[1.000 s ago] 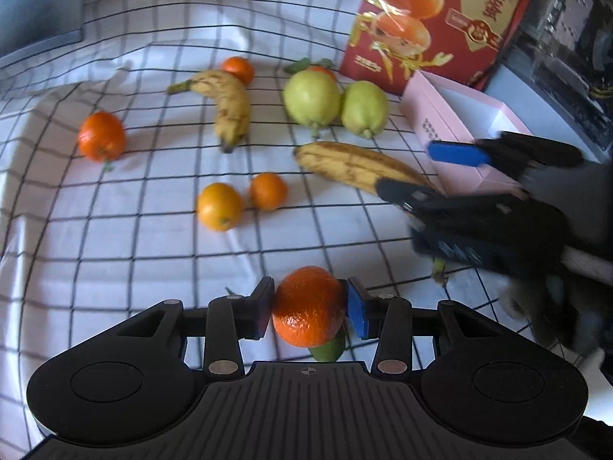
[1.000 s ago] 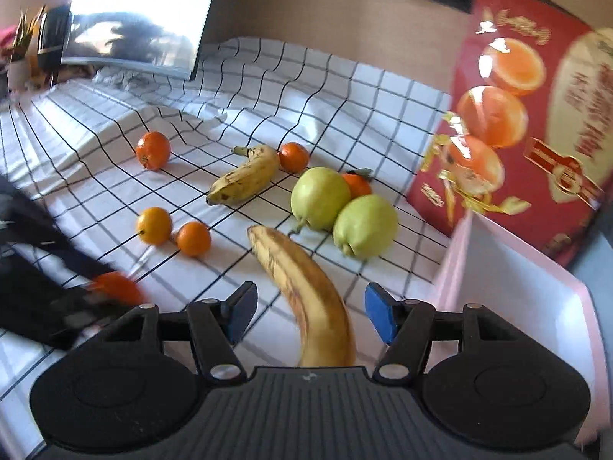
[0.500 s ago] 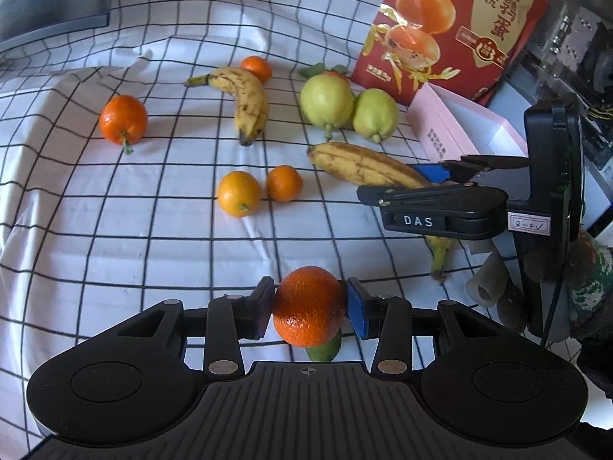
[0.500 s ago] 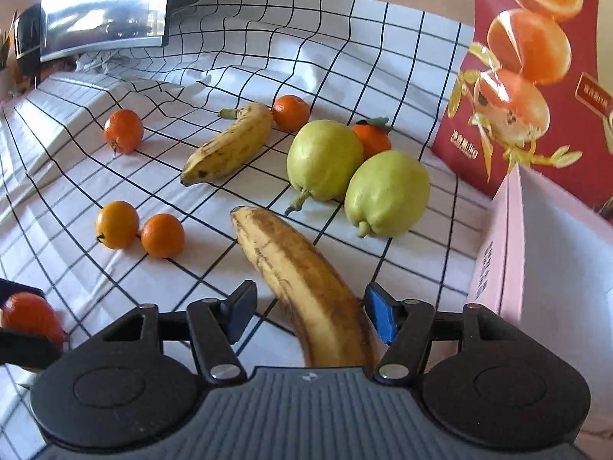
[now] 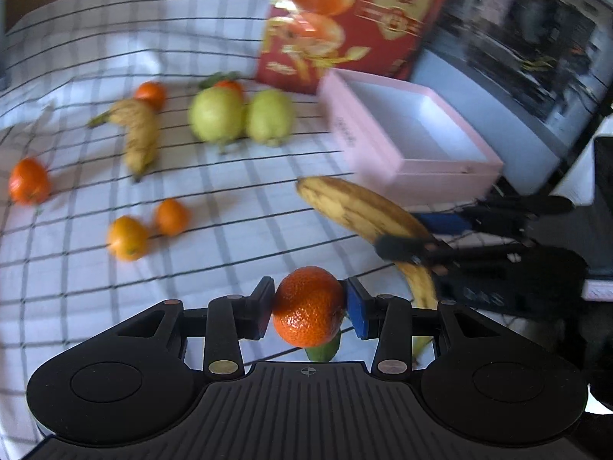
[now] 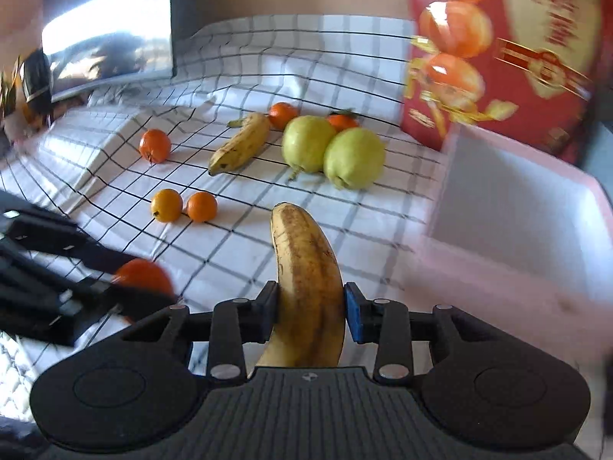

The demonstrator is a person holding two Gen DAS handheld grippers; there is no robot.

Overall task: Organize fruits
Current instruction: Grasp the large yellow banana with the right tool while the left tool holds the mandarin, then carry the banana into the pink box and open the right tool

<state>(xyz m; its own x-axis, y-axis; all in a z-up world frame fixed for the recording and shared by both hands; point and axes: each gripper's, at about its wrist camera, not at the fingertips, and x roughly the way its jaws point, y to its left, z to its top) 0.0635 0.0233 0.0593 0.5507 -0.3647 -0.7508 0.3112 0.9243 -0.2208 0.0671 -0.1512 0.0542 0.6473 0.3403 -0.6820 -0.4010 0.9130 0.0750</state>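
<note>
Between the pads of the left gripper (image 5: 308, 306) sits a tangerine (image 5: 308, 306), squeezed tight and lifted off the checked cloth (image 5: 237, 237). The right gripper (image 6: 310, 312) has just been closing its jaws, and now they pinch a spotty banana (image 6: 306, 268) up in the air, near the pink box (image 6: 513, 207). On the cloth lie 2 green guavas (image 6: 333, 149), 1 more banana (image 6: 241, 142) and small oranges (image 6: 184, 205).

Black grippers (image 5: 309, 308), blue, possibly rubber, pads (image 5: 357, 312).
</note>
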